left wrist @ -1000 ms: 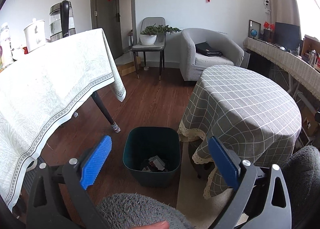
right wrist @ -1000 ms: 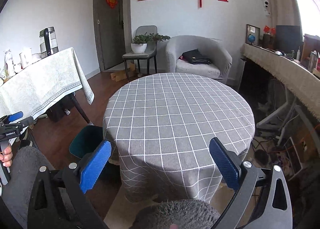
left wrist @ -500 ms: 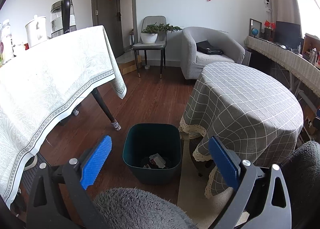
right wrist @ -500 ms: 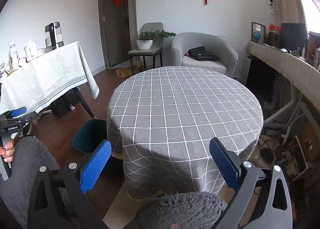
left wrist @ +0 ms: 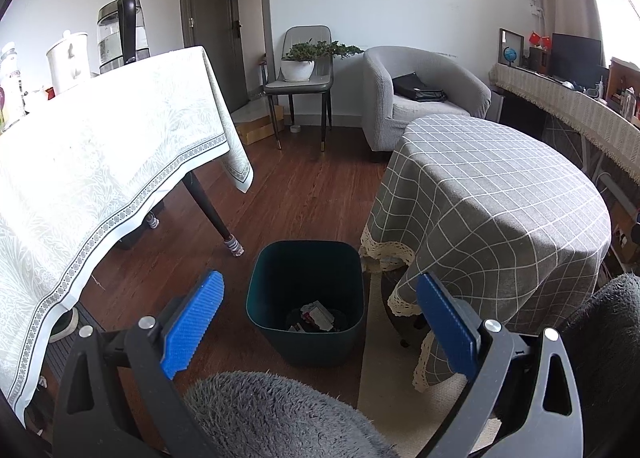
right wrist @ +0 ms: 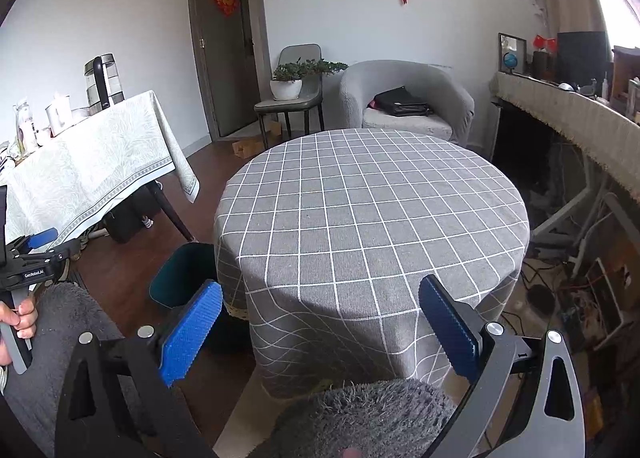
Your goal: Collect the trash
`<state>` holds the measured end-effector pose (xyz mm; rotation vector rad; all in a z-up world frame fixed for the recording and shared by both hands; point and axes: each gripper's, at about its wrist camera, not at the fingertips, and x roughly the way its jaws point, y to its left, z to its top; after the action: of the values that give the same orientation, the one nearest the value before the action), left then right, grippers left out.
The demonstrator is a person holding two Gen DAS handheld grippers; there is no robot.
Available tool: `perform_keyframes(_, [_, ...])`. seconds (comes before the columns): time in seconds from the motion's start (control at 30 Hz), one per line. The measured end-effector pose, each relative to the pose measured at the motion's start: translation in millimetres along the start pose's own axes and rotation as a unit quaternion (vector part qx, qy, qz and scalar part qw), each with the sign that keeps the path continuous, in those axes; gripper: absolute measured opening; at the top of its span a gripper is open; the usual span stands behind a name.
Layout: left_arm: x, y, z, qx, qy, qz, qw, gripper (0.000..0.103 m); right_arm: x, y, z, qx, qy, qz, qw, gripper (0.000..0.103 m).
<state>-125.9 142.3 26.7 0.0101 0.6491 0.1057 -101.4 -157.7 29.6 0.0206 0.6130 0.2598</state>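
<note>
Both tools are spread wide and hold nothing. In the left wrist view the left gripper [left wrist: 320, 322] frames the dark green trash bin [left wrist: 306, 298] almost exactly between its blue pads [left wrist: 192, 324], low in the centre of the frame, with the bin standing upright on the wood floor just beside the lace hem of the round table's grey checked tablecloth [left wrist: 492, 197]. A few crumpled wrappers [left wrist: 316, 316] lie at the bottom of the bin. In the right wrist view the right gripper [right wrist: 320, 332] faces that same tablecloth [right wrist: 372, 209], whose top looks bare, and only a sliver of the bin [right wrist: 180, 278] shows at lower left, half hidden behind the cloth's edge. So the bin lies straight ahead of and below the left tool, and off to the left of the right one; the left is plainly nearer. No loose trash shows on the floor, on the round table or on the white-clothed table [left wrist: 100, 145] in the upper left, so the collecting looks close to finished, or the next piece is out of view.
</note>
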Motion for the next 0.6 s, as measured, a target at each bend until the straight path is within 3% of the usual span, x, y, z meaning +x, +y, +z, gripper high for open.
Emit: perform_keyframes(0.6, [4.6,4.1,-0.8,-0.012,0.01,-0.003,0.9999,0.099,0.9,3.6,0.3,-0.013,0.005,-0.004,1.0,0.1])
